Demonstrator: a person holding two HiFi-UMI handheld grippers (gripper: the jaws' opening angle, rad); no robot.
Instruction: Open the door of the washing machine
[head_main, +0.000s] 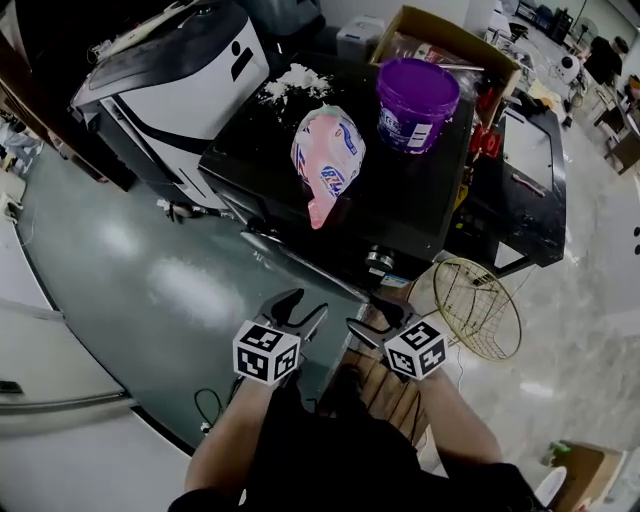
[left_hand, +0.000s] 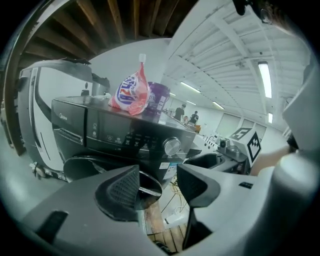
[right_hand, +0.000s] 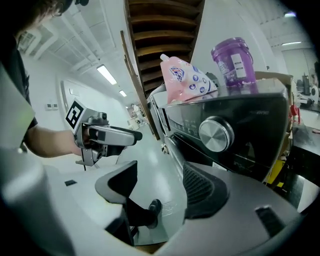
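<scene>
Hovering two claws before the washing machine (head_main: 400, 215)
Left claw (head_main: 298, 308) and right claw (head_main: 383, 320) gape empty at its six o'clock; pink pouch (head_main: 328, 155) and purple tub (head_main: 417, 100) sit on top.

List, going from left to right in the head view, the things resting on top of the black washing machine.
On the washing machine: white powder → pink pouch → purple tub.
</scene>
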